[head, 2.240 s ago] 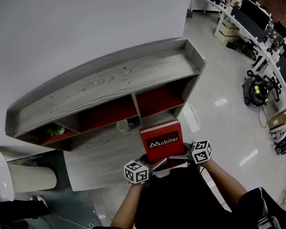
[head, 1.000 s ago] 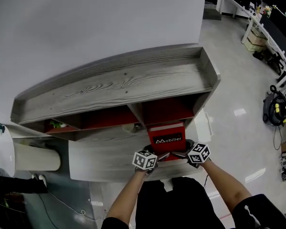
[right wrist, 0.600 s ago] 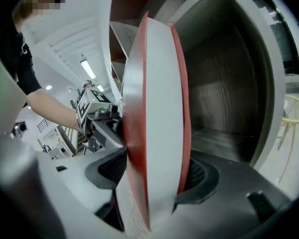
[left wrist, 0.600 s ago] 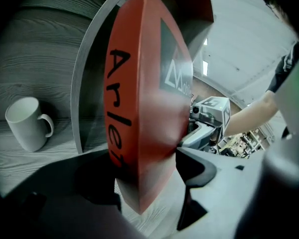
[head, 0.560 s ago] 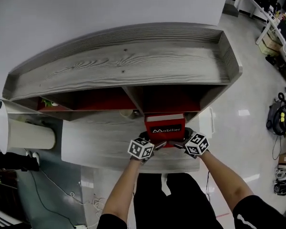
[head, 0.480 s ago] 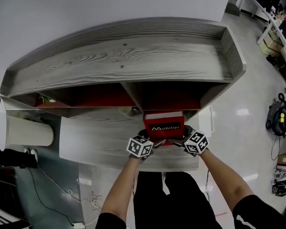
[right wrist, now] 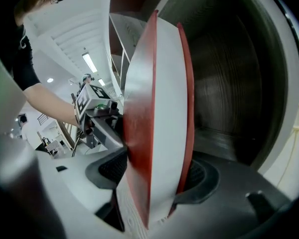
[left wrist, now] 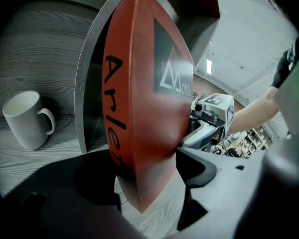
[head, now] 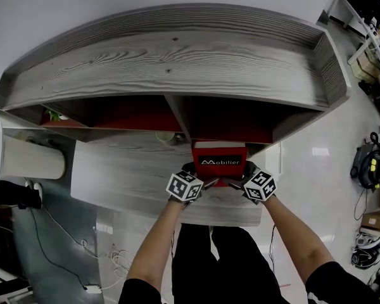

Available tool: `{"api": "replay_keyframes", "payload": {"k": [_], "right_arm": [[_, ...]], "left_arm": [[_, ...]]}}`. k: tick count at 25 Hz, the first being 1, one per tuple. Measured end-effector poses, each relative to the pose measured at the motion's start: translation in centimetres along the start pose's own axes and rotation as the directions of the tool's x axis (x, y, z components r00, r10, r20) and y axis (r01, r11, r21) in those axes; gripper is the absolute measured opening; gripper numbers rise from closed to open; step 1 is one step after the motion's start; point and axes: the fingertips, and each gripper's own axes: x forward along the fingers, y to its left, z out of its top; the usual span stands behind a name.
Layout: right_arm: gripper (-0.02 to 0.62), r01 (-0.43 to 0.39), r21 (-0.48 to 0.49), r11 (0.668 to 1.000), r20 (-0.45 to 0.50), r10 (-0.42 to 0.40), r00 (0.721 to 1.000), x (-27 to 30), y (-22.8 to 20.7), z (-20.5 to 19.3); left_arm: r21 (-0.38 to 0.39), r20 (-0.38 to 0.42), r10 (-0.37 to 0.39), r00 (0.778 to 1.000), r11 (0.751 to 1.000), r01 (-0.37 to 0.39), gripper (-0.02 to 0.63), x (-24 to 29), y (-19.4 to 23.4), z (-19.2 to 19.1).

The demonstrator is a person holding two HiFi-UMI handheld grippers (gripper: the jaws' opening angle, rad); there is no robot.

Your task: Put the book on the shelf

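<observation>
A thick red book [head: 218,161] with a white "Mobilier" label is held from both near corners. My left gripper [head: 201,181] is shut on its spine side and my right gripper [head: 239,180] is shut on its page side. In the left gripper view the red book [left wrist: 139,108] fills the gap of my left gripper [left wrist: 145,180]. The right gripper view shows the book's white page edge [right wrist: 165,123] clamped by my right gripper [right wrist: 154,183]. The book's far end stands at the mouth of the right red-backed compartment [head: 231,120] of the grey wooden shelf [head: 177,56].
A white mug [left wrist: 27,119] stands on the shelf's lower board [head: 133,173], just left of the divider [head: 177,120]. A small green thing [head: 52,114] sits in the far-left compartment. A white cylinder [head: 28,158] and floor cables [head: 69,258] lie to the left.
Both grippers have carried the book down and forward, from in front of the shelf to the mouth of the right compartment. The shelf now fills more of the head view.
</observation>
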Motion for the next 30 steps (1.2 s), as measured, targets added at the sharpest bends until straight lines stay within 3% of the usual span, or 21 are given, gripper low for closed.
{"api": "replay_keyframes", "payload": {"k": [4, 10, 16, 30], "right_arm": [[0.285, 0.040, -0.015, 0.999, -0.010, -0.040, 0.999, -0.1, -1.2, -0.5], [0.282, 0.087, 0.106, 0.991, 0.096, -0.097, 0.991, -0.3, -3.9, 1.7], [0.282, 0.089, 0.012, 0.996, 0.082, -0.090, 0.993, 0.6, -3.8, 3.0], [0.290, 0.148, 0.005, 0.989, 0.104, -0.148, 0.983, 1.7, -5.5, 4.1]], "left_arm": [[-0.021, 0.032, 0.048, 0.998, 0.999, -0.048, 0.333, -0.5, 1.6, 0.5], [-0.029, 0.059, 0.083, 0.995, 0.996, -0.082, 0.333, -1.9, 3.0, 0.5], [-0.059, 0.033, 0.072, 0.997, 0.996, -0.070, 0.333, -2.0, 2.9, -1.1], [-0.057, 0.012, -0.022, 1.000, 0.998, 0.022, 0.333, -0.4, 0.6, -2.8]]}}
